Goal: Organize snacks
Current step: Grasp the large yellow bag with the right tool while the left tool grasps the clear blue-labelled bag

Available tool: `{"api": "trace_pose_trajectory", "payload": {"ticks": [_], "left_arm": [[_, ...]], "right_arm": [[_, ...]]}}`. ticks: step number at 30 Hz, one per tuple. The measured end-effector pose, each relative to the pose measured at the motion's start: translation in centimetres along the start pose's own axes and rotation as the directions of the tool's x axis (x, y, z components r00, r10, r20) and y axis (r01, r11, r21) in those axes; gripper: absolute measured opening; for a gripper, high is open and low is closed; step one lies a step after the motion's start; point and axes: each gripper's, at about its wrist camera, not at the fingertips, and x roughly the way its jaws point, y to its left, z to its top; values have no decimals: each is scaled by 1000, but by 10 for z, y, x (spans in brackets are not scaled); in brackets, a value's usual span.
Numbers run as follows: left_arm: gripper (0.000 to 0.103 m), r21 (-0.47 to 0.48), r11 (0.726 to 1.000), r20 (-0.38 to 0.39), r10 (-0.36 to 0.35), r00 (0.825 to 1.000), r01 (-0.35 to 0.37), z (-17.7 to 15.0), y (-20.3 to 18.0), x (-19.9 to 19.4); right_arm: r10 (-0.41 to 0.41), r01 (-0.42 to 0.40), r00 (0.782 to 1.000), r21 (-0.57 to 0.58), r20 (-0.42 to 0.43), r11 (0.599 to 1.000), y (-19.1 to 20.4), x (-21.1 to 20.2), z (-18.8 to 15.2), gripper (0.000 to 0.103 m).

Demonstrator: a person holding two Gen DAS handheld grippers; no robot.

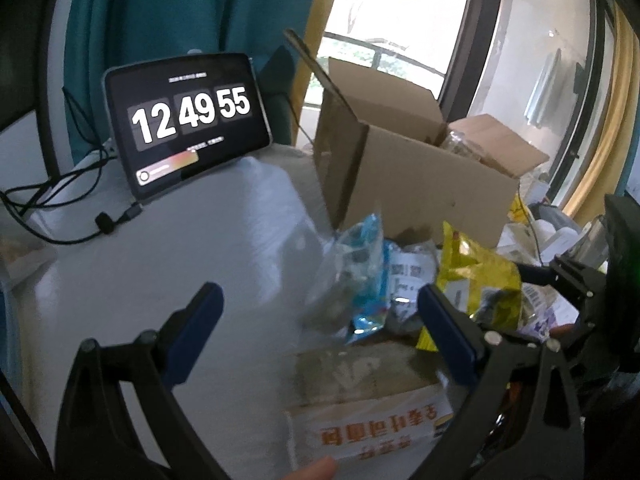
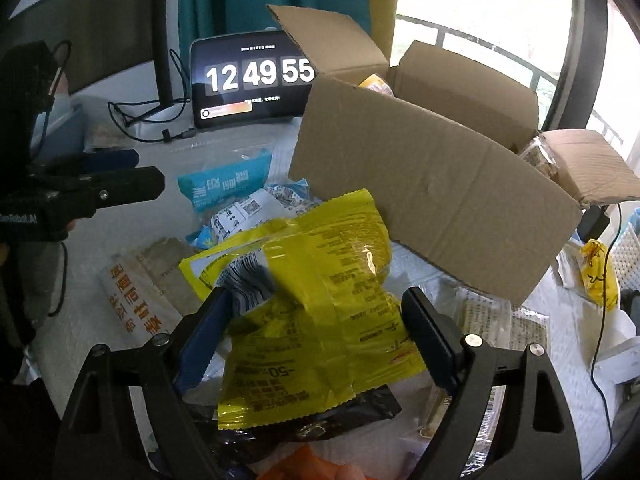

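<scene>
The crinkly yellow foil snack bag (image 2: 320, 300) lies tilted on the snack pile, long axis running from bottom-left up toward the open brown cardboard box (image 2: 432, 184) just behind it. It sits between the right gripper (image 2: 316, 320) jaws, which are spread wide and not pinching. The left gripper (image 1: 320, 320) is open too, over bare white table (image 1: 160, 280).

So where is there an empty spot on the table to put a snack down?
The bare white table is free between the clock tablet, its black cable and the blue snack bag. It is crowded in front of the cardboard box: the yellow bag, blue bags and the orange-lettered pack pile together there.
</scene>
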Motion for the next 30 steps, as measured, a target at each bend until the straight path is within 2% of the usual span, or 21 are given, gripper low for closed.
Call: {"api": "trace_pose_trajectory", "payload": {"ticks": [1, 3, 8, 11, 14, 21, 27, 30], "left_arm": [[99, 4, 1000, -2, 7, 1000, -7, 0, 1, -1], [99, 13, 1000, -2, 25, 1000, -25, 0, 4, -5], [99, 34, 996, 9, 77, 997, -77, 6, 12, -14], [99, 31, 996, 21, 86, 996, -87, 9, 16, -20], [99, 31, 998, 25, 61, 998, -62, 12, 11, -18], [99, 116, 993, -35, -2, 999, 6, 12, -24, 13], [98, 169, 985, -78, 26, 997, -13, 15, -33, 42], [77, 190, 981, -96, 55, 994, -36, 17, -32, 55]], "right_arm": [[4, -4, 1000, 5, 1, 1000, 0, 0, 0, 85], [15, -15, 1000, 18, 1, 1000, -2, 0, 1, 69], [11, -12, 999, 17, 30, 1000, -3, -13, 0, 57], [-3, 1, 997, 29, 73, 1000, -8, -28, 1, 56], [-21, 15, 992, 50, 122, 999, -15, -45, 1, 56], [-66, 51, 983, 88, 170, 995, -34, -70, -1, 56], [-96, 73, 977, 127, 189, 989, -51, -78, -3, 56], [-108, 82, 975, 138, 193, 987, -57, -79, -3, 56]]}}
